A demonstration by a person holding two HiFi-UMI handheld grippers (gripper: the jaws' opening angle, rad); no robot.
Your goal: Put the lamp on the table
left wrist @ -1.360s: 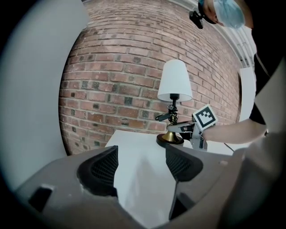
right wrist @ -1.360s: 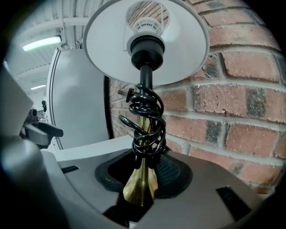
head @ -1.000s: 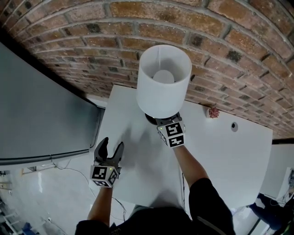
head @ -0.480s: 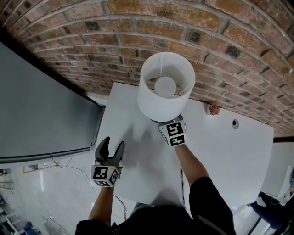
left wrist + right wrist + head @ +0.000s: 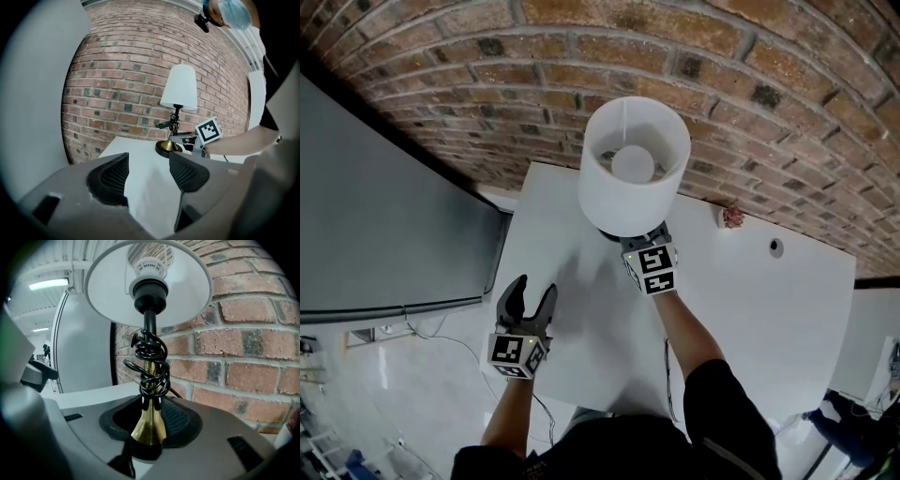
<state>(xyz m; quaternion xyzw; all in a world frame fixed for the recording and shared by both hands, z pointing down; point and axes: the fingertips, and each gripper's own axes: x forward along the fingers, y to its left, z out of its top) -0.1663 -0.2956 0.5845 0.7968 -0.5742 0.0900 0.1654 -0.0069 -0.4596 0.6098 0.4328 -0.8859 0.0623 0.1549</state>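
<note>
The lamp has a white shade (image 5: pixel 633 178), a brass stem (image 5: pixel 149 423) with its black cord (image 5: pixel 150 359) wound round it, and a dark round base (image 5: pixel 165 147). It stands upright on the white table (image 5: pixel 750 309) close to the brick wall. My right gripper (image 5: pixel 639 238) reaches in under the shade. Its jaws hold the lower stem and are just beginning to open. My left gripper (image 5: pixel 532 292) hovers open at the table's near left edge, nothing between its pads (image 5: pixel 110 176).
The brick wall (image 5: pixel 581 75) runs right behind the table. A grey panel (image 5: pixel 375 234) stands to the left. A small pinkish object (image 5: pixel 732 217) and a round cable hole (image 5: pixel 775 247) lie at the table's back right. Cables (image 5: pixel 441 342) trail on the floor.
The lamp has come upright: I now look straight down into the shade. The right gripper stays at the stem. The left gripper has hardly moved.
</note>
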